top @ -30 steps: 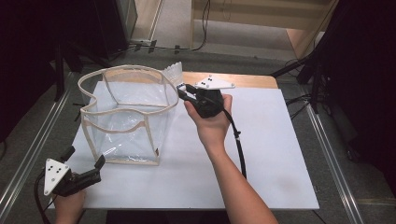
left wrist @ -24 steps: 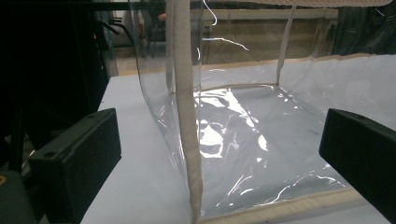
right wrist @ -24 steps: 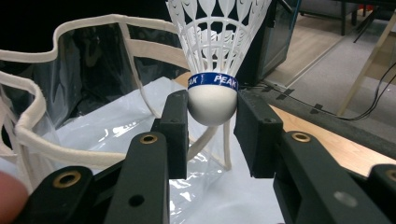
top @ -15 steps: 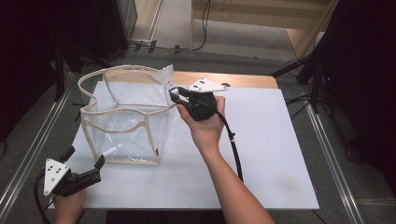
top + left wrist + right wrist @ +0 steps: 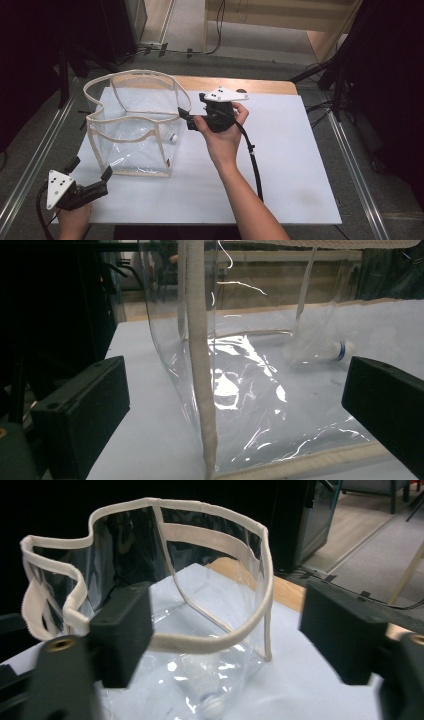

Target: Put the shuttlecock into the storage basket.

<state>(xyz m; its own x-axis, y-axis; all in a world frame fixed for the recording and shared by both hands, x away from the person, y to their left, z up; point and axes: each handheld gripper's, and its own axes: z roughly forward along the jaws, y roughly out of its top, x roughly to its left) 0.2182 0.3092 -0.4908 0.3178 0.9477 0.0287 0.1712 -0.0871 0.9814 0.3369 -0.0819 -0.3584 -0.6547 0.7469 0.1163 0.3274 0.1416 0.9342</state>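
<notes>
Clear plastic bag (image 5: 132,125), soft-sided, box-shaped, open at the top. Trimmed in cream fabric binding along rim, corner seams and base edge. Rim wavy and uneven, sagging inward on the near side. A cream band across the far wall just under the rim (image 5: 210,537). Walls glossy, creased, catching reflections. Standing upright on the left half of the white table top (image 5: 295,165), base flat on the surface.

Inside, lying on the bag's floor: a small clear bottle (image 5: 325,350) with a blue-banded white cap, on its side, wrapped in loose film; seen as a white spot near the bottom right corner in the high view (image 5: 173,137).

Right gripper (image 5: 186,116): held level just right of the bag's rim, pointing at it. Jaws just opened, now wide apart, nothing between them; rim binding lying beyond the jaw tips in the right gripper view.

Left gripper (image 5: 106,175): low at the table's near left corner, just short of the bag's near bottom corner. Jaws wide apart, gripping nothing.
</notes>
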